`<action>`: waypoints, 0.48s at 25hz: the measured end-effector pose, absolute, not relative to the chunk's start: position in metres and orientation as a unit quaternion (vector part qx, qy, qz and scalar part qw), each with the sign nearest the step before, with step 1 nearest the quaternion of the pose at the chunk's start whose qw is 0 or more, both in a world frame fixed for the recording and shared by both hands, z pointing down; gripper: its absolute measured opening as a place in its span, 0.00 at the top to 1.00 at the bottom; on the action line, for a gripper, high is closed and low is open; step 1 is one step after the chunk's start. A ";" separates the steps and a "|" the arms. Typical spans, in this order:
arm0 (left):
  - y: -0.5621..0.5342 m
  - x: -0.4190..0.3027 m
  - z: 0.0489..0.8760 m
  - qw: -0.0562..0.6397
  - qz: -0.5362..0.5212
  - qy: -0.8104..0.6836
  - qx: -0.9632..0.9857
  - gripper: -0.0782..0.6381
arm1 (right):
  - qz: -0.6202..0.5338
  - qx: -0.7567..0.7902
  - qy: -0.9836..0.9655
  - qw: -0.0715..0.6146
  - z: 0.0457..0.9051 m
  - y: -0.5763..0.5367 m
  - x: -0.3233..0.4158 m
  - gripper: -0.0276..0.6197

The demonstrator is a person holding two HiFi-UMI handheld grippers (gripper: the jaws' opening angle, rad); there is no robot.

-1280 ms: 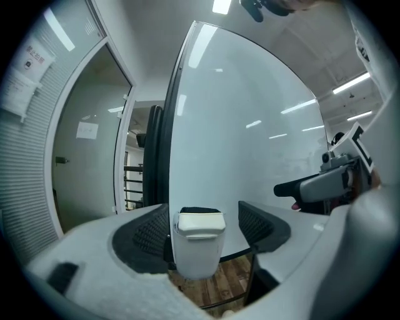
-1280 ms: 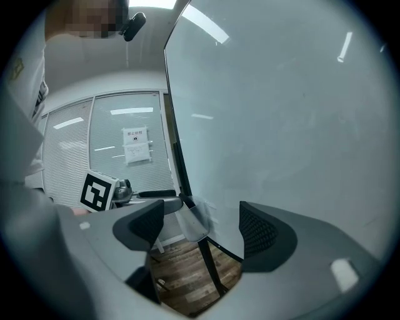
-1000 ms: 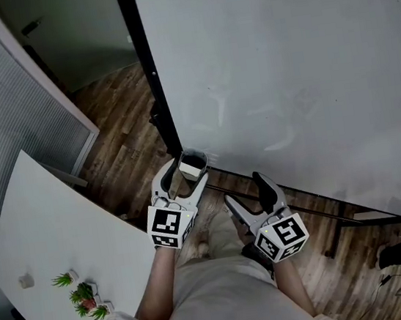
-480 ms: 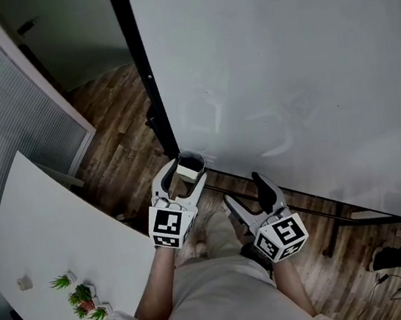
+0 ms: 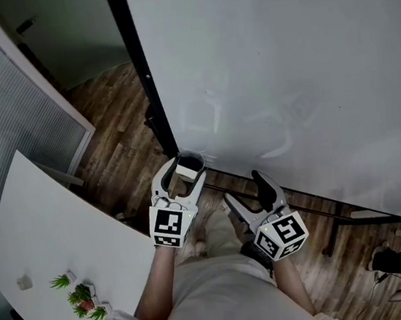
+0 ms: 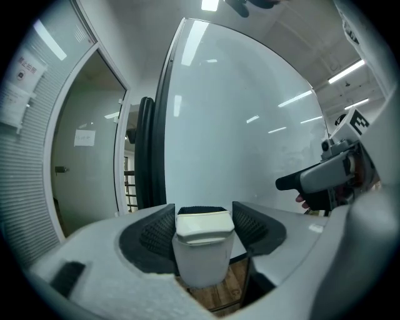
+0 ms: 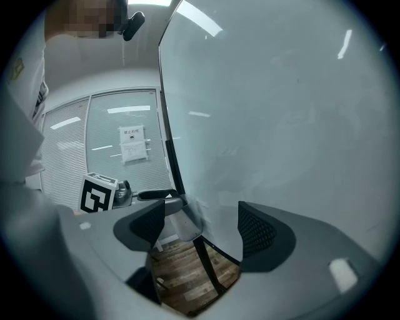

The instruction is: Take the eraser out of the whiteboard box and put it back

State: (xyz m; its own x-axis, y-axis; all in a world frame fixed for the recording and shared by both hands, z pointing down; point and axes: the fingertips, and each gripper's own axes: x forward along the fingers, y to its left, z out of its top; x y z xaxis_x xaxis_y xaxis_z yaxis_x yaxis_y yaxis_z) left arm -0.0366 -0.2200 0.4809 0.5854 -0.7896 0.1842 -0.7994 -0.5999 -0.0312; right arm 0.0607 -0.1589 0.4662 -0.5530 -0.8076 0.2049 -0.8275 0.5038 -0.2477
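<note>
The fingers [image 6: 156, 232] of the left gripper [image 5: 185, 170] had just been closing, and they stood at a middling width with the eraser [image 6: 201, 225] between them. Its white top rose out of the whiteboard box [image 6: 199, 265], and the ribbed pads lay against its two sides, as far as the left gripper view showed. In the head view a second earlier the same fingers flanked the box more loosely, so the one real change was this narrowing; neither hand appeared to have shifted against the whiteboard [image 5: 284, 70]. The eraser still sat in the box, which hung at the board's lower left corner beside the dark frame, above the wooden floor. The right gripper [image 7: 201, 226] hung just beside it with its fingers spread wide and nothing in them, only the board's edge and the box showing beyond. By my reading the grasp had only now been taken and the lift out of the box had not begun, so both the taking out and the putting back were still ahead.
</note>
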 end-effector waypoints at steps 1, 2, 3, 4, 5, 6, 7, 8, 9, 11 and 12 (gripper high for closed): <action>-0.220 -0.037 0.481 0.027 0.090 -0.447 0.890 0.50 | 0.160 0.472 -0.867 0.031 0.466 -0.159 0.061 0.40; -0.221 -0.037 0.481 0.027 0.089 -0.447 0.890 0.51 | 0.160 0.472 -0.867 0.031 0.466 -0.160 0.061 0.40; -0.221 -0.037 0.482 0.027 0.089 -0.447 0.890 0.51 | 0.161 0.471 -0.867 0.030 0.466 -0.160 0.061 0.40; -0.221 -0.037 0.482 0.027 0.089 -0.447 0.889 0.51 | 0.161 0.471 -0.867 0.030 0.466 -0.160 0.061 0.40; -0.221 -0.037 0.481 0.027 0.089 -0.448 0.889 0.51 | 0.161 0.471 -0.867 0.030 0.466 -0.160 0.061 0.40; -0.221 -0.037 0.481 0.026 0.090 -0.449 0.889 0.51 | 0.161 0.470 -0.867 0.030 0.466 -0.160 0.061 0.40; -0.221 -0.037 0.481 0.026 0.090 -0.450 0.888 0.51 | 0.161 0.470 -0.868 0.031 0.466 -0.160 0.061 0.40; -0.221 -0.036 0.481 0.026 0.090 -0.452 0.887 0.52 | 0.160 0.469 -0.868 0.032 0.465 -0.159 0.062 0.40; -0.220 -0.035 0.481 0.025 0.090 -0.453 0.887 0.52 | 0.159 0.469 -0.868 0.033 0.465 -0.159 0.063 0.40; -0.221 -0.035 0.480 0.024 0.089 -0.456 0.885 0.52 | 0.158 0.470 -0.867 0.033 0.464 -0.159 0.064 0.40; -0.221 -0.035 0.480 0.024 0.088 -0.457 0.885 0.52 | 0.158 0.471 -0.867 0.033 0.464 -0.159 0.064 0.40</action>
